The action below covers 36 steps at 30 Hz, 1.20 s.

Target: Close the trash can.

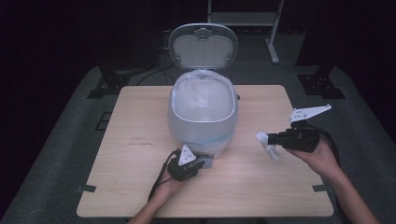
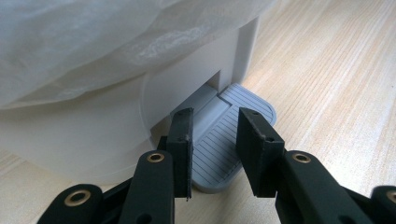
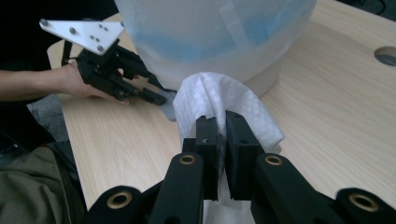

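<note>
tissue point(image 3: 224, 109) lower part hidden behind right tool point(image 3: 222, 140).

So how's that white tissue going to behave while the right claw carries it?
The tissue is probably floppy: it bulges and droops over the shut right claw. It looks thin and quilted, so likely very light. Being pinched only at a fold, it might tear or slip if snagged.

A bin point(image 1: 203, 114) stands mid-table point(image 1: 140, 186) with its lid point(image 1: 203, 45) raised behind it and its pedal point(image 2: 224, 140) at its near foot, where the left gripper point(image 1: 200, 164) sits, while the right gripper point(image 1: 275, 138) with a tissue point(image 3: 219, 105) lies to the bin's right.
</note>
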Each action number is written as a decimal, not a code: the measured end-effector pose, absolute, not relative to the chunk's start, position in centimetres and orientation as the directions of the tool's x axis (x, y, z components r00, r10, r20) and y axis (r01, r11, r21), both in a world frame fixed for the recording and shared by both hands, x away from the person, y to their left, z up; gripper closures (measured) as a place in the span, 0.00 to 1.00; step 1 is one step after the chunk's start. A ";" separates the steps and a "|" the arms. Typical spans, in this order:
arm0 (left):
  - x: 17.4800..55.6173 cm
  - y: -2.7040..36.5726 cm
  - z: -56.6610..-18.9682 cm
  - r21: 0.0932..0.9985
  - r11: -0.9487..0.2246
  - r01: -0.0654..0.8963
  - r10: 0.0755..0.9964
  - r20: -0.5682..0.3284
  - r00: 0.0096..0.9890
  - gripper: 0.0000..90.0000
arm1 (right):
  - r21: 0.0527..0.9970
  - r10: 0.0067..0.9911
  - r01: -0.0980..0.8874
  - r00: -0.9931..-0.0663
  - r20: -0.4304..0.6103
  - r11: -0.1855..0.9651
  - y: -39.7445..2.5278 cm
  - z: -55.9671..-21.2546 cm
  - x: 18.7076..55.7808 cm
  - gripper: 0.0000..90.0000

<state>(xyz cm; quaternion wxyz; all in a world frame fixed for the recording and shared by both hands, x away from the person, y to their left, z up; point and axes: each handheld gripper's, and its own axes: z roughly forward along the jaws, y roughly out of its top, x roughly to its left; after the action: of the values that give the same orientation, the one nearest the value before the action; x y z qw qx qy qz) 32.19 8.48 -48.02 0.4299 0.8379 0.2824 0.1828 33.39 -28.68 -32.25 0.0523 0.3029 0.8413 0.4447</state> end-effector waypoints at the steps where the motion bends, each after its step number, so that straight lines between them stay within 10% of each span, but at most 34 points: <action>1: 32.2 8.5 -48.0 0.823 -0.471 0.316 0.631 0.064 0.773 0.74 | 0.782 0.553 0.460 -0.813 0.182 0.420 -28.6 -32.0 33.4 0.94; 36: 32.1 8.5 -48.0 0.823 -0.472 0.317 0.632 0.065 0.772 0.74 | 0.827 0.509 0.362 -0.854 0.109 0.431 -26.1 -24.6 34.2 0.94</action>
<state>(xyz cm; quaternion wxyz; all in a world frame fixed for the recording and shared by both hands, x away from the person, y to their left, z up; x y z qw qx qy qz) 32.14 8.49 -48.01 0.4289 0.8380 0.2830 0.1838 34.16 -26.14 -24.61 0.0785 0.2585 0.8422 0.4666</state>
